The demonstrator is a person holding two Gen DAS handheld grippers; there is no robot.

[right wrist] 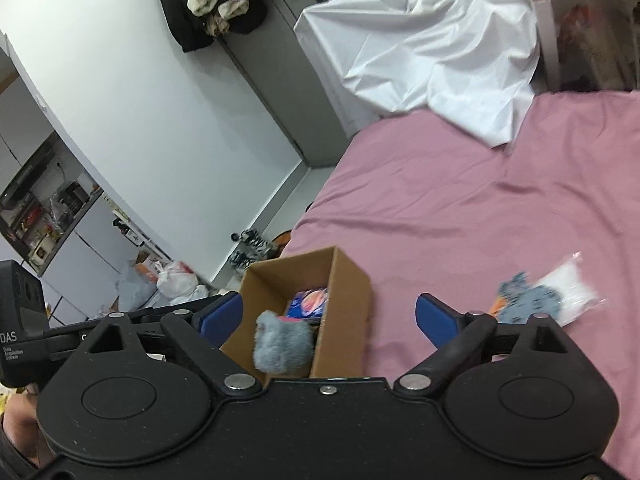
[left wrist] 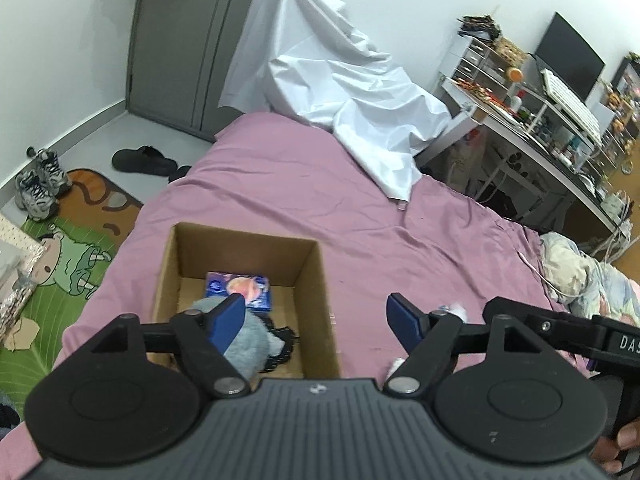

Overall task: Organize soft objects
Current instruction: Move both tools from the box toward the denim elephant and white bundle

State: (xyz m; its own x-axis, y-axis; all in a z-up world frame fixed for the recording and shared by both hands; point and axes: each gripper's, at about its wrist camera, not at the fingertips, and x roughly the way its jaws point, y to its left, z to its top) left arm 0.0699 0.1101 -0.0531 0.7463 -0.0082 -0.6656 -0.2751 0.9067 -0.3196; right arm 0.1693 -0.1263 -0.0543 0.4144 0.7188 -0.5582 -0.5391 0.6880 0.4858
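An open cardboard box [left wrist: 312, 276] sits on the pink bed; it also shows in the right wrist view [right wrist: 348, 308]. Inside lie a grey plush toy [left wrist: 252, 340] [right wrist: 282, 340], a blue printed packet [left wrist: 240, 288] [right wrist: 308, 300] and a dark lacy item [left wrist: 282, 344]. My left gripper [left wrist: 316, 320] is open and empty over the box's right wall. My right gripper [right wrist: 328, 314] is open and empty above the box. A grey-blue soft toy [right wrist: 528, 300] and a clear bag with white filling [right wrist: 568, 284] lie on the bed to the right of the box.
A white sheet [left wrist: 352, 92] drapes over something at the bed's far end. A cluttered desk [left wrist: 552, 120] stands to the right, a crumpled quilt [left wrist: 588, 276] at the bed's right edge. Shoes [left wrist: 40, 184] and a floor mat [left wrist: 72, 248] lie left of the bed.
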